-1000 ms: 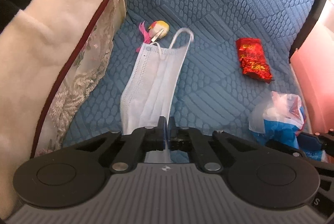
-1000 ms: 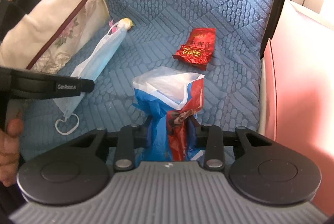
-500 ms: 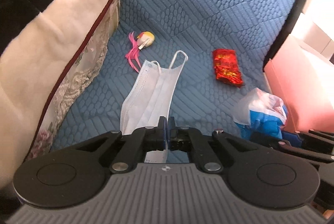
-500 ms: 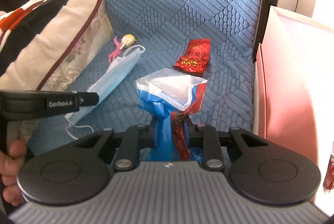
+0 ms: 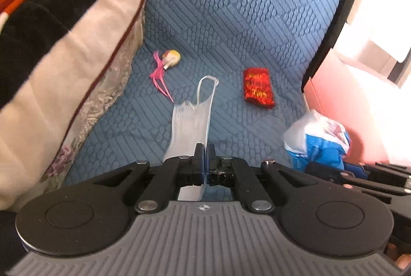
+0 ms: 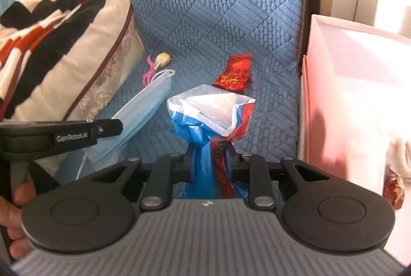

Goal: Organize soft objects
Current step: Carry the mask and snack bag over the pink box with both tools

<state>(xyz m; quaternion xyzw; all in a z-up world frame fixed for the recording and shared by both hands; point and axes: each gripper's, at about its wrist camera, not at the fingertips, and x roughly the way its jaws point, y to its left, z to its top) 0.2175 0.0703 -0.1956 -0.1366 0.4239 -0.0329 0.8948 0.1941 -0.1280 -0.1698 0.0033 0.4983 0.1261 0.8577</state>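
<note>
Grippers both had loads: the left gripper [image 5: 205,156] was clenched on a pale blue pleated face mask [image 5: 191,127], the right gripper [image 6: 210,168], jaws just closing, squeezed a crumpled blue, white and red plastic bag [image 6: 205,121] over the blue quilted seat [image 5: 231,19], near a red foil packet [image 5: 258,89].

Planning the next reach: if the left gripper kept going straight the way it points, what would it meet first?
Likely the blue quilted seat cushion, beyond the face mask that the left gripper holds; depth is unclear.
</note>
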